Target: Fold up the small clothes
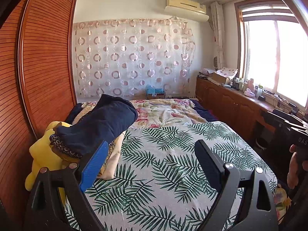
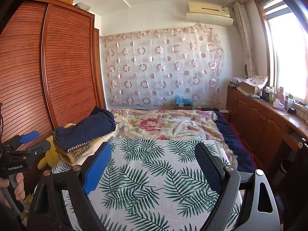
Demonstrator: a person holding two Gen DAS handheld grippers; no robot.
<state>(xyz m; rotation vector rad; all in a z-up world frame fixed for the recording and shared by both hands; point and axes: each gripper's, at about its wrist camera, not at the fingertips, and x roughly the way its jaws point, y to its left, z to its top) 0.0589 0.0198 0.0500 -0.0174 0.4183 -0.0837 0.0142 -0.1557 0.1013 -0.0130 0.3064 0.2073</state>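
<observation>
Left wrist view: left gripper jaws spread wide, holding nothing — right gripper likewise. Folded navy garment tops a clothes stack at the bed's left edge, beside the wardrobe — long axis runs near-to-far, tilted rightward.

Matt leaf-printed cotton sheet; soft navy folded cloth; glossy slatted red-brown wooden wardrobe; sheer circle-patterned curtain.

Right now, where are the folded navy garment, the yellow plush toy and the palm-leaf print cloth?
Folded navy garment (image 1: 100, 123): left wrist view, middle of its top.
Yellow plush toy (image 1: 41, 154): left wrist view, its body.
Palm-leaf print cloth (image 2: 154, 173): right wrist view, bare centre.
</observation>
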